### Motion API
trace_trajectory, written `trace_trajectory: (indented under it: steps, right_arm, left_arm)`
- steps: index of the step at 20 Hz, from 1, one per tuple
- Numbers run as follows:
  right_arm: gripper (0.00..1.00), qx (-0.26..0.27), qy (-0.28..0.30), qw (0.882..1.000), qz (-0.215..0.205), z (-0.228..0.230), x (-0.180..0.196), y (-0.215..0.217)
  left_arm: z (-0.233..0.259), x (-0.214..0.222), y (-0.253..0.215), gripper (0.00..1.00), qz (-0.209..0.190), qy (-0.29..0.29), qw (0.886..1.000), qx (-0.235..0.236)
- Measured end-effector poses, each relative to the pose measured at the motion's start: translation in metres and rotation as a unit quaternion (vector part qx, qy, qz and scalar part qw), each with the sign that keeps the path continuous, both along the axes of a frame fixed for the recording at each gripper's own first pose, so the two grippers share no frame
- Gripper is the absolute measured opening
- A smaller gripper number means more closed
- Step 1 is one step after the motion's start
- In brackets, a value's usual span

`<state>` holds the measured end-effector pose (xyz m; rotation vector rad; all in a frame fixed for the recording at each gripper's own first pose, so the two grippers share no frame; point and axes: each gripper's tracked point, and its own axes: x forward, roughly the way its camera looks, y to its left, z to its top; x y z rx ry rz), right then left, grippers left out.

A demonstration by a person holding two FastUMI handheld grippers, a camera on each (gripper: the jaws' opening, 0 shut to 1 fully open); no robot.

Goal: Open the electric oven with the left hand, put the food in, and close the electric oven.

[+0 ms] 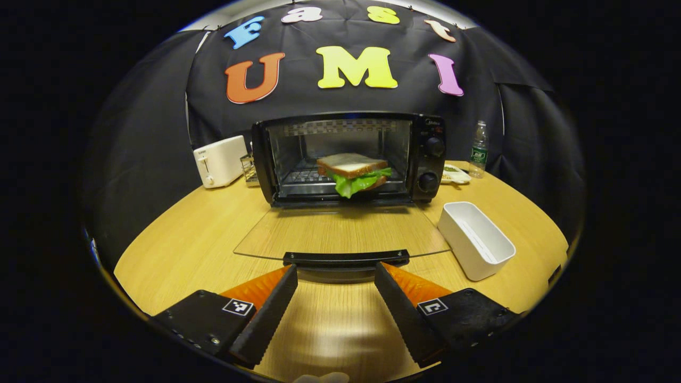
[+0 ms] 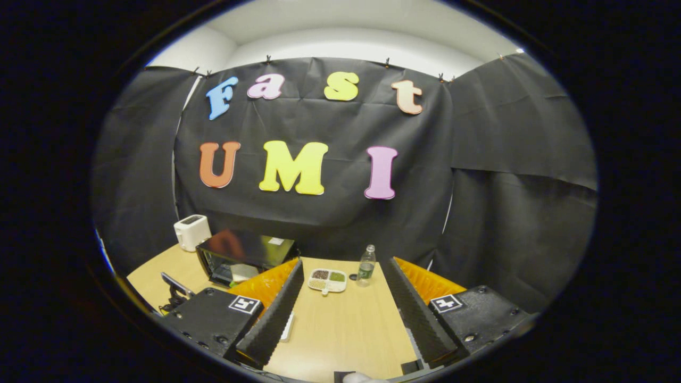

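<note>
With its fingers spread apart, the left gripper (image 1: pixel 336 276) hovers just before the handle (image 1: pixel 346 258) of the electric oven (image 1: pixel 348 157), whose glass door (image 1: pixel 340 231) lies flat on the wooden table (image 1: pixel 181 239). A sandwich (image 1: pixel 354 173) sits on the rack inside; the oven's small logo is too blurred to read. The right gripper (image 2: pixel 343 274), likewise parted and holding nothing, hangs above the table beside a water bottle (image 2: pixel 366 265) and a snack tray (image 2: pixel 328 279).

Black tongs (image 1: pixel 336 274) with square markers, ridged pads

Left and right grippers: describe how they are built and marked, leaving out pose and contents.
In the left gripper view, the left gripper has two long wedge-shaped fingers with ribbed, saw-toothed inner faces, mounted on black blocks with screws. Each block carries a small square black-and-white marker. The right gripper, in the right gripper view, is built the same way, with a marker on each block.
</note>
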<state>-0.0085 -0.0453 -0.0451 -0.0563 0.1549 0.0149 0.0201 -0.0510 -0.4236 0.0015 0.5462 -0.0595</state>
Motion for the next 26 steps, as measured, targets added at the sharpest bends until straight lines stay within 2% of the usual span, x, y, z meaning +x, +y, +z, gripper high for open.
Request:
trace_trajectory:
  steps: [2,3,4,8,14,15,18,19,20,26]
  right_arm:
    - [0.95,-0.005,0.007,1.000,-0.001,-0.003,0.003,0.004]
    - [0.96,-0.004,0.010,1.000,-0.001,-0.004,0.005,0.004]
    - [0.96,-0.003,0.011,1.000,-0.003,-0.006,0.006,0.005]
    - [0.96,0.001,0.024,1.000,-0.009,-0.014,0.011,0.005]
    - [0.96,0.004,0.027,1.000,-0.003,-0.016,0.019,0.011]
    - [1.00,0.007,0.026,1.000,-0.002,-0.016,0.019,0.011]
    - [0.96,0.011,0.029,1.000,0.000,-0.018,0.022,0.012]
    - [0.96,0.012,0.029,1.000,0.000,-0.019,0.023,0.012]
    - [0.95,0.014,0.029,0.999,-0.001,-0.019,0.024,0.011]
    - [0.96,0.021,0.026,0.999,-0.003,-0.019,0.027,0.008]
  left_arm:
    - [-0.009,0.002,-0.001,0.96,-0.002,0.011,1.000,0.002]
    - [-0.011,0.003,-0.002,0.89,-0.002,0.011,1.000,-0.002]
    - [-0.013,0.004,-0.003,0.96,-0.004,0.011,1.000,-0.007]
    - [-0.013,0.002,-0.003,0.94,-0.005,0.013,1.000,-0.014]
    - [-0.003,0.008,-0.001,0.96,-0.006,0.011,1.000,-0.016]
    - [-0.004,0.006,0.001,0.95,-0.007,0.011,1.000,-0.013]
    - [-0.001,0.008,0.002,0.95,-0.008,0.009,1.000,-0.008]
    - [-0.001,0.008,0.002,1.00,-0.010,0.009,1.000,-0.005]
    - [0.000,0.009,0.002,0.95,-0.012,0.009,1.000,-0.003]
    - [0.008,0.009,0.003,0.96,-0.018,0.011,1.000,-0.002]
